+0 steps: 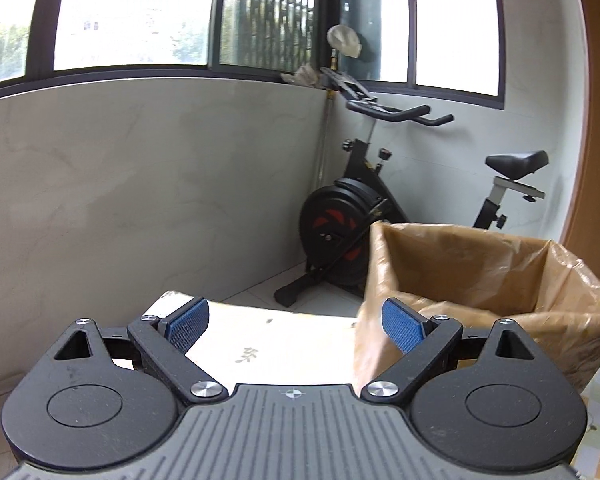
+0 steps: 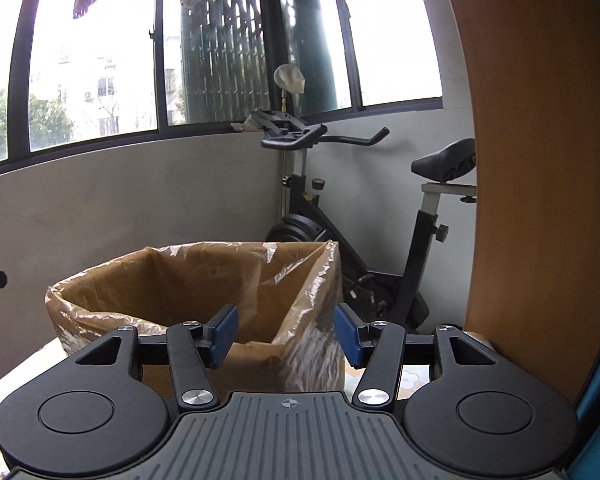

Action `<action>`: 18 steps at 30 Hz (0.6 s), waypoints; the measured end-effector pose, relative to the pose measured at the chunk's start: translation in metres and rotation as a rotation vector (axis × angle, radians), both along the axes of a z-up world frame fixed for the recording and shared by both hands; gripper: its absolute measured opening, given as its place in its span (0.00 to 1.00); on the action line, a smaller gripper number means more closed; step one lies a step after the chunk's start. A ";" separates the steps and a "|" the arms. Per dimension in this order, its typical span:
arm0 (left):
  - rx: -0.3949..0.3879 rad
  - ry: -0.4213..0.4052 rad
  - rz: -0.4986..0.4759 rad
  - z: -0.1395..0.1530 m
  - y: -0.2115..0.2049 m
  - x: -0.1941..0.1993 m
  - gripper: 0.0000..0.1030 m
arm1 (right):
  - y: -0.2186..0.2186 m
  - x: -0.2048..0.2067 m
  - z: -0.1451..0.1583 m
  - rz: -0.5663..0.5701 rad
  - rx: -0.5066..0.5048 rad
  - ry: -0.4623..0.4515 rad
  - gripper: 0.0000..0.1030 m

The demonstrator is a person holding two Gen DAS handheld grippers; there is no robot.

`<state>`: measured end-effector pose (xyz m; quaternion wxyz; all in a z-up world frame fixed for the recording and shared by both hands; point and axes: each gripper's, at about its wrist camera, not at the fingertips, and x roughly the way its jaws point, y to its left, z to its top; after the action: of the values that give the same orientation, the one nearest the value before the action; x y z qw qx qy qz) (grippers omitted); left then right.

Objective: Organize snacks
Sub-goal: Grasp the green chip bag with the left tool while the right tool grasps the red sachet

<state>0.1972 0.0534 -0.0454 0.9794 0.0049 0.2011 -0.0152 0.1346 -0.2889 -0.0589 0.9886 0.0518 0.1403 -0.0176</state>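
Lined box (image 2: 204, 292): brown cardboard, clear plastic liner folded over the rim, standing open-topped on the surface; nothing of its contents visible; also at right in the left wrist view (image 1: 480, 280).
Snacks: none in sight in either view.
Left hand-held gripper (image 1: 296, 322): blue pads spread wide, nothing between them; right pad in front of the box's near corner, contact unclear.
Right hand-held gripper (image 2: 286, 334): jaws partly apart with nothing gripped; box's near wall seen through the gap.
Surface (image 1: 268, 340): pale cover with faint print, box near its far edge.
Exercise bike (image 2: 380, 216): black, on the floor behind the box in the room's corner.
Windows (image 1: 132, 16): dark frames above a grey wall.
Wooden panel (image 2: 540, 160): at right.
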 end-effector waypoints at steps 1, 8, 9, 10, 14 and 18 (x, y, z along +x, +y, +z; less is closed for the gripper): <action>-0.005 0.005 0.010 -0.003 0.005 -0.003 0.92 | -0.003 -0.003 -0.003 -0.004 0.006 -0.003 0.49; -0.091 0.039 0.088 -0.030 0.032 -0.022 0.92 | -0.014 -0.023 -0.032 -0.025 0.006 0.001 0.51; -0.088 0.041 0.092 -0.034 0.031 -0.024 0.92 | -0.016 -0.025 -0.038 -0.030 0.013 0.009 0.51; -0.084 0.045 0.092 -0.038 0.031 -0.025 0.92 | -0.018 -0.026 -0.044 -0.034 0.020 0.022 0.51; -0.076 0.074 0.085 -0.057 0.028 -0.032 0.92 | -0.021 -0.027 -0.076 -0.072 0.022 0.113 0.51; -0.088 0.107 0.075 -0.071 0.026 -0.037 0.91 | -0.021 -0.025 -0.112 -0.088 0.075 0.248 0.51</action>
<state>0.1607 0.0790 -0.1163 0.9664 -0.0466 0.2525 0.0124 0.1092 -0.3104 -0.1705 0.9593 0.0924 0.2594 -0.0618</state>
